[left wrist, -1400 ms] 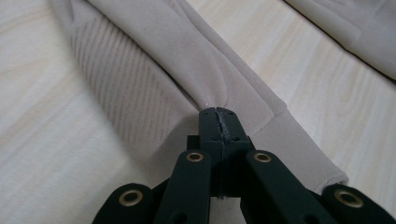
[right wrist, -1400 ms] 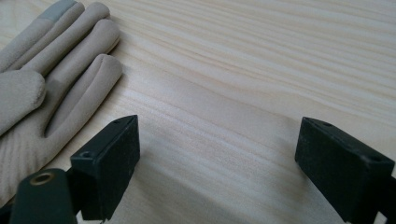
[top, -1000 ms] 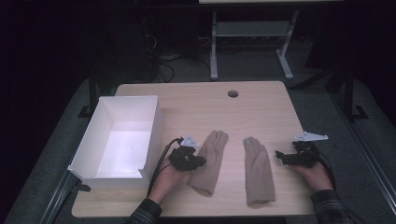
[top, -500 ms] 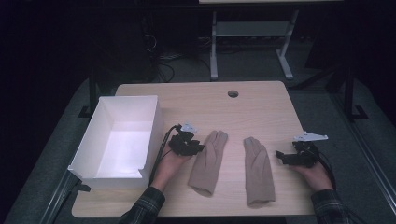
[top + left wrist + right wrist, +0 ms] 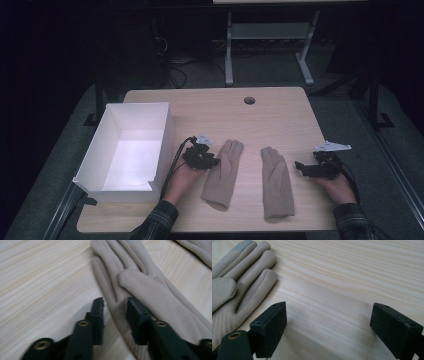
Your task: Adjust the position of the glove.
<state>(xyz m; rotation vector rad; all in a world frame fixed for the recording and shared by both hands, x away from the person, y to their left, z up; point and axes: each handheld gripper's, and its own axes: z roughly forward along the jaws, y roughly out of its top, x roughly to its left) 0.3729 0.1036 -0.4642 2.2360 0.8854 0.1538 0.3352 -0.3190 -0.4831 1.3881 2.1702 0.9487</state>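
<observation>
Beige fabric marks the two gloves on the pale wooden table [image 5: 280,120] in the high view: the left glove [image 5: 223,172] lies just right of the left gripper [image 5: 212,161], the right glove [image 5: 276,181] sits nearer the right gripper [image 5: 299,167], and a white box [image 5: 162,135] stands at the table's left side.

From the left gripper view, the jaws straddle the outer edge of the left glove [image 5: 150,297] (they have just been closing), a narrow gap remaining, not yet pinching.

Seen in the right gripper view, the jaws stand wide over bare wood, the right glove [image 5: 234,290] off to their left.
</observation>
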